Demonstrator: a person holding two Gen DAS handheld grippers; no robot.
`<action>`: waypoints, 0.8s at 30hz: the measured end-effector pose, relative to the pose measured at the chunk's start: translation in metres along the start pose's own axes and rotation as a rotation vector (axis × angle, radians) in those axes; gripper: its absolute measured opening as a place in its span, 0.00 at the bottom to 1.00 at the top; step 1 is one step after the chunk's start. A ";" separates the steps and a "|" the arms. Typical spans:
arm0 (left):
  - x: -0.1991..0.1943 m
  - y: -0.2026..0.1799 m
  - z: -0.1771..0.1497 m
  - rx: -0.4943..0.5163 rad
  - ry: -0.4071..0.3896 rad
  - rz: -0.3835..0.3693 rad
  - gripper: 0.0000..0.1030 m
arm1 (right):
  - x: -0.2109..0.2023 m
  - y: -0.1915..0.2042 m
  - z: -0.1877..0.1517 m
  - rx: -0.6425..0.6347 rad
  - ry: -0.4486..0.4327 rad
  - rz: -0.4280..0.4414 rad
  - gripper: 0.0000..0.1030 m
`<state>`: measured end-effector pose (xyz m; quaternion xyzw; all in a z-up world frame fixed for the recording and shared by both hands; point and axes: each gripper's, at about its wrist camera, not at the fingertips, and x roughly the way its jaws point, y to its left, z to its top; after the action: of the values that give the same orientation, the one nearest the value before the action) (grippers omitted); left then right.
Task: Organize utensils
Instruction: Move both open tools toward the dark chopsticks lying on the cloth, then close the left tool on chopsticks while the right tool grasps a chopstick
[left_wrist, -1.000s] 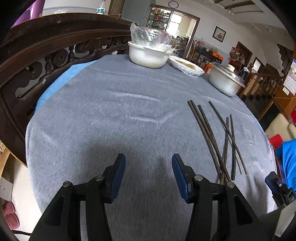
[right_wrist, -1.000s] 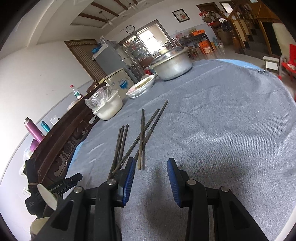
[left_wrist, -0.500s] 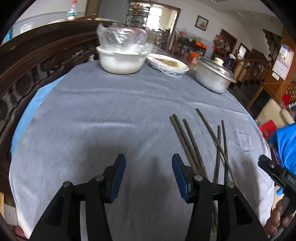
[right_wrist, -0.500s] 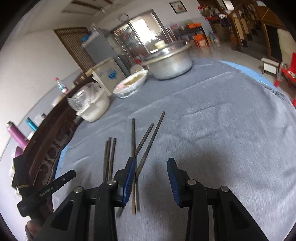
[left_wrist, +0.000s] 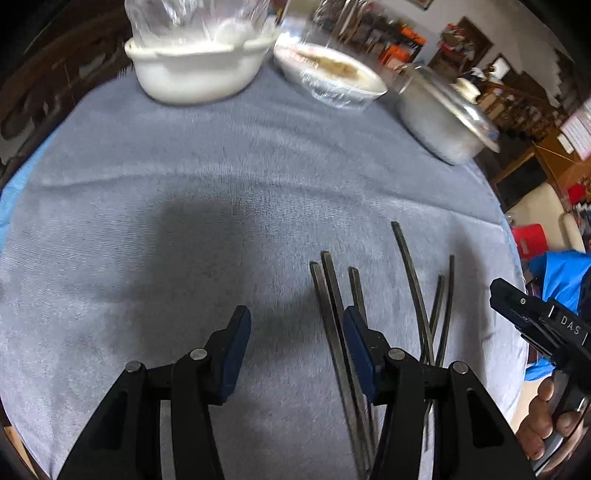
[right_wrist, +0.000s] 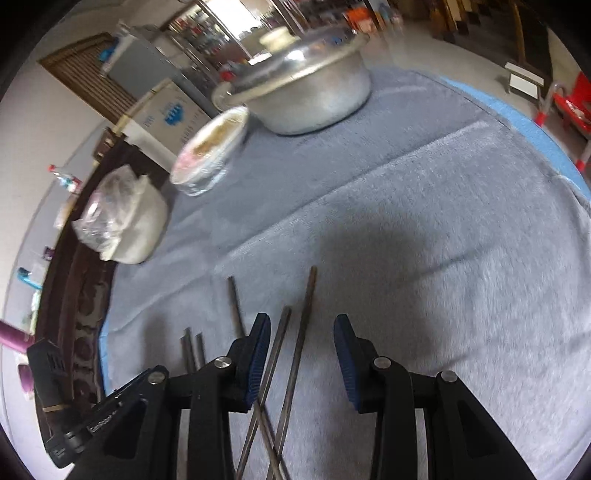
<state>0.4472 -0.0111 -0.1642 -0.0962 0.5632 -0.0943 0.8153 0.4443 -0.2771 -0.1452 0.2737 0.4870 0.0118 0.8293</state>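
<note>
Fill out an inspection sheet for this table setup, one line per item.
Surface: grey cloth over a blue underlayer, creased.
Job's things: dark chopsticks lie loose on the cloth, some crossing.
Clutter: white pot with a plastic bag, wrapped dish, lidded metal pot at the far edge.
Grippers: left gripper open, empty; right gripper open above two chopsticks, not gripping.
Cables: nothing seen.
Surroundings: carved dark wood rail, blurred shelves, red chair.
</note>
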 end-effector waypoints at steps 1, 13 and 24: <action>0.002 -0.001 0.003 -0.006 0.013 0.001 0.51 | 0.006 0.002 0.006 0.000 0.021 -0.023 0.37; 0.020 -0.004 0.026 -0.077 0.140 0.011 0.38 | 0.058 0.024 0.026 -0.058 0.139 -0.216 0.20; 0.036 -0.016 0.028 -0.069 0.145 0.077 0.34 | 0.058 0.023 0.027 -0.109 0.123 -0.241 0.13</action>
<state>0.4856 -0.0347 -0.1829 -0.0953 0.6268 -0.0501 0.7717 0.5023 -0.2529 -0.1714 0.1666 0.5650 -0.0445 0.8069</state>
